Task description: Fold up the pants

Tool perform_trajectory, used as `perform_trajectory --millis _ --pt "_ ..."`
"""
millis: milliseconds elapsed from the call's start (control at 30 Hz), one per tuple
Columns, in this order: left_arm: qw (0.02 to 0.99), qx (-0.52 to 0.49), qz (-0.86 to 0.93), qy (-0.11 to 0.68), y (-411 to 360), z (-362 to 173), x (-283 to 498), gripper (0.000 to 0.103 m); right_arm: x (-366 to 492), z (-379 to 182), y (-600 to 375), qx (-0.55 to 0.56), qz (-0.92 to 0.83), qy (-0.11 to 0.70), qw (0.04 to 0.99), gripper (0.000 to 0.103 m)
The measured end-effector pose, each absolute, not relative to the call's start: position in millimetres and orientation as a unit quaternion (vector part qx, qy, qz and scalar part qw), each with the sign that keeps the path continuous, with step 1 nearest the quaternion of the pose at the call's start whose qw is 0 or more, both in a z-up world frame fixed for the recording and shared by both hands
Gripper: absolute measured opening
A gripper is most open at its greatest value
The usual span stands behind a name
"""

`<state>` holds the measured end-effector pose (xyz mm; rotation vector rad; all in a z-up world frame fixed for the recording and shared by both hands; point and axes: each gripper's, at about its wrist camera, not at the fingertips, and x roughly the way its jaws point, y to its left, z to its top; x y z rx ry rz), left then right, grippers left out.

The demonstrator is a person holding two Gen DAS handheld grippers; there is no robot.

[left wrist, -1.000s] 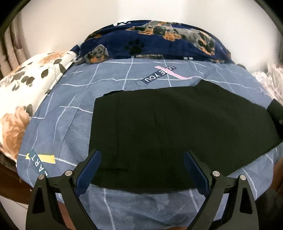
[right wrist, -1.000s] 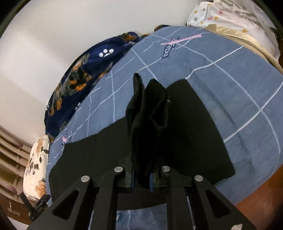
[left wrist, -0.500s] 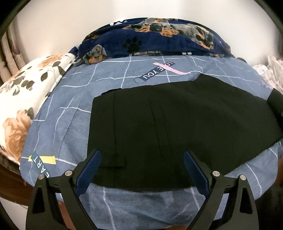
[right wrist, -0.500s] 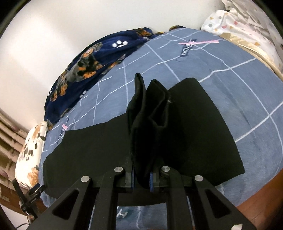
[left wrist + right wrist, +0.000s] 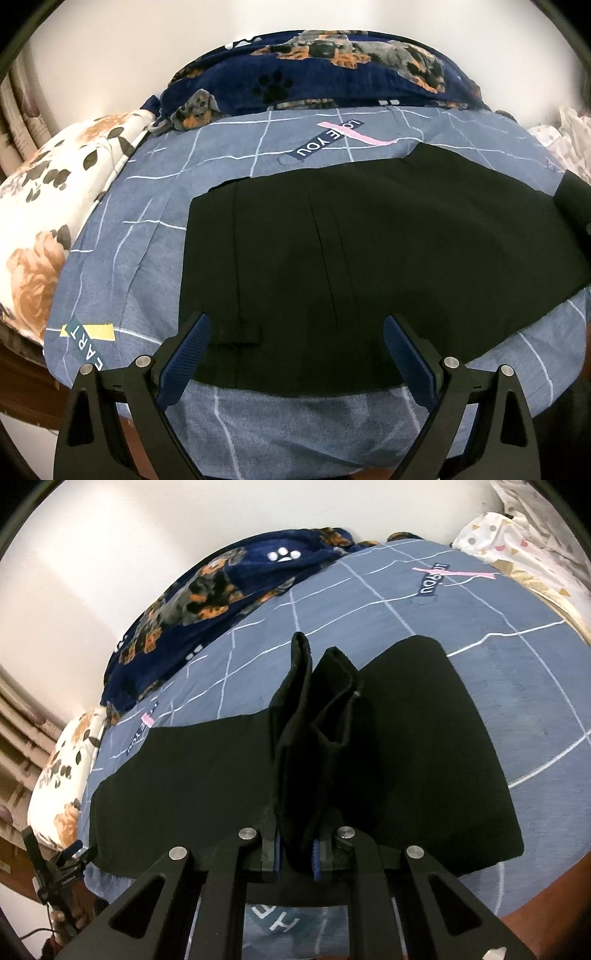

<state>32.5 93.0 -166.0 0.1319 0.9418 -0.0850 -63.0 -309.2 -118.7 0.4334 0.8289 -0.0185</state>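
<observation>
Barely begun — right hand-held gripper (image 5: 295,853) clamps a raised fold of flat black fabric pants (image 5: 406,746); left hand-held gripper (image 5: 295,350) hovers wide open, empty — folds remain.

The right gripper (image 5: 295,851) pads are mostly buried in bunched pants (image 5: 314,746) — only blue edges show. The pants' (image 5: 369,258) right end runs off the left wrist view.

You face a bed under a blue grid-lined sheet (image 5: 155,258). At twelve o'clock a navy dog-print blanket (image 5: 332,70) lies against the plain white wall (image 5: 129,48). At nine o'clock sits a floral pillow (image 5: 40,206).
</observation>
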Motion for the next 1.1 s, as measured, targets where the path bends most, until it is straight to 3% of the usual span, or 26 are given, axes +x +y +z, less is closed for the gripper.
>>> perform_trajectory --millis 1100 --pt "0.879 0.063 -0.047 0.471 94 -175 35 0.094 -51 -127 -265 0.165 0.041 0.425 0.889 0.012"
